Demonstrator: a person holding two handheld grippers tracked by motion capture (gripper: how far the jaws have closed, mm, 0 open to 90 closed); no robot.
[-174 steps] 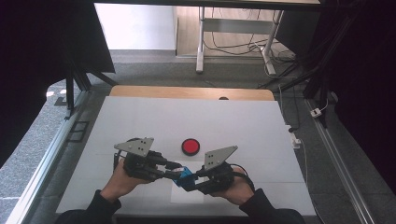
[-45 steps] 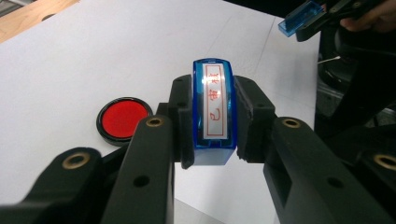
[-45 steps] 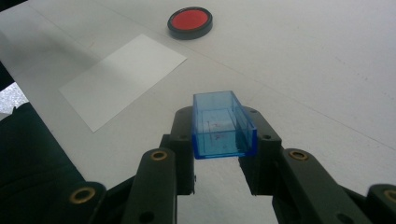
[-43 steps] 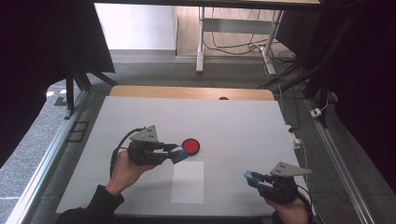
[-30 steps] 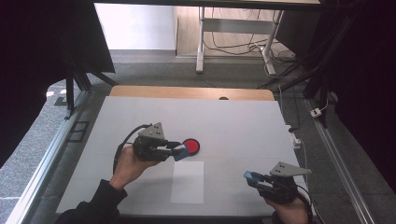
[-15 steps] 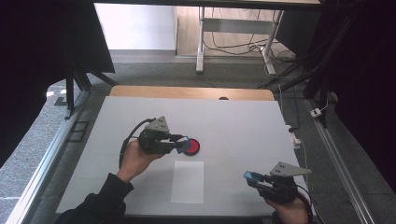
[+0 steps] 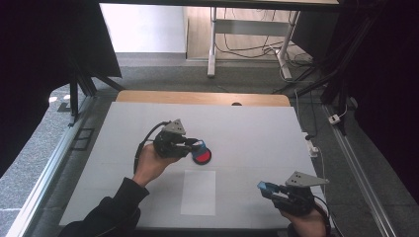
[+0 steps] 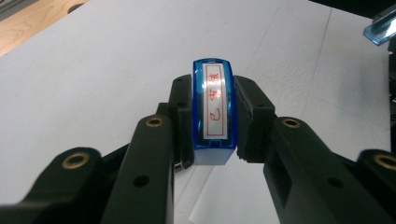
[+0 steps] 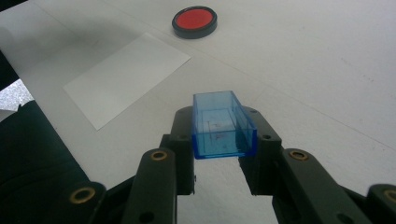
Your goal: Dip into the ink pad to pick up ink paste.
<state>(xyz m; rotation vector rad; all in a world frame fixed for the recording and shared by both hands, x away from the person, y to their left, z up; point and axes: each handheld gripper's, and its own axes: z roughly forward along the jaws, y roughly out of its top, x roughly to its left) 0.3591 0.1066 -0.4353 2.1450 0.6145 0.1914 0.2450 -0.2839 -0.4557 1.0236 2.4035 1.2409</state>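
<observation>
Your left tongs [image 7: 200, 146] squeeze the stamp [image 8: 214, 112] over the red ink pad [image 7: 202, 157]; your right tongs [image 9: 224, 140] grip its blue cap [image 9: 223, 126]. Next, press the stamp down into the ink.

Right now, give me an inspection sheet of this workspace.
Surface: white table, wooden strip along the far edge.
Job's things: blue stamp with red characters on its face, in the left claw over the red ink pad; clear blue cap in the right claw; white paper flat in front of the pad.
Clutter: nothing seen.
Grippers: left claw shut on the stamp; right claw shut on the cap, near the table's right front corner.
Cables: black cable loops from the left claw; loose leads off the table's right edge.
Surroundings: grey floor, desk legs beyond, dark curtains at both sides.
</observation>
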